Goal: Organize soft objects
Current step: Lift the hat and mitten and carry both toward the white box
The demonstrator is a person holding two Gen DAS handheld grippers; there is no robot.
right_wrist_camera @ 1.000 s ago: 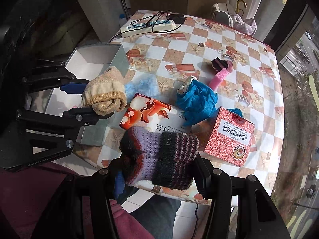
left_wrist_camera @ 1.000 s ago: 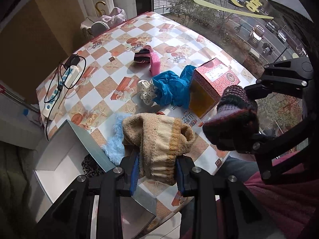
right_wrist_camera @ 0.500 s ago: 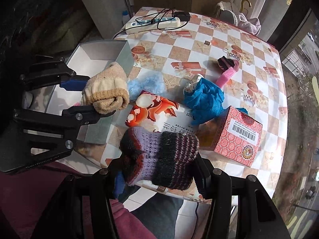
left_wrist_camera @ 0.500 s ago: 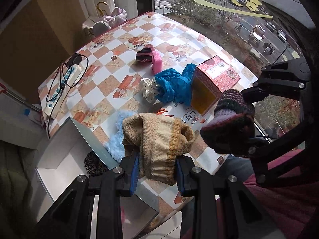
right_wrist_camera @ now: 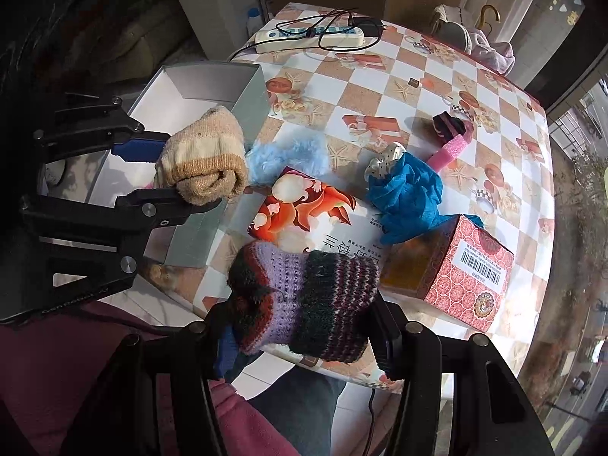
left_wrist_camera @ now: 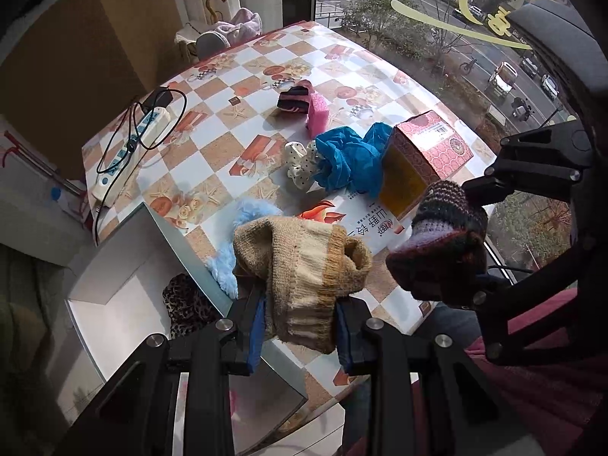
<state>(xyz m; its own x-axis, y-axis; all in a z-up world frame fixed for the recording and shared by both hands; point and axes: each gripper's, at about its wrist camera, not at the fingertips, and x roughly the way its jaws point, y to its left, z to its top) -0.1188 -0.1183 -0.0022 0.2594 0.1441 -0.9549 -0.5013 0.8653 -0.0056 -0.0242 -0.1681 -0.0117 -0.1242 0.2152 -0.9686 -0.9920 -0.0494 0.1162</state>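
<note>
Beige knit sock is clamped in the left tool, purple striped sock in the right tool.

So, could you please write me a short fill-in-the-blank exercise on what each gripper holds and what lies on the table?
1. The left gripper is shut on a rolled ____ knit sock.
2. The right gripper grips a striped knit item of purple and ____ yarn.
3. The crumpled cloth beside the red patterned box is ____.
4. In the open grey box lies a ____-print piece.

Missing words: beige; black; blue; leopard
</note>
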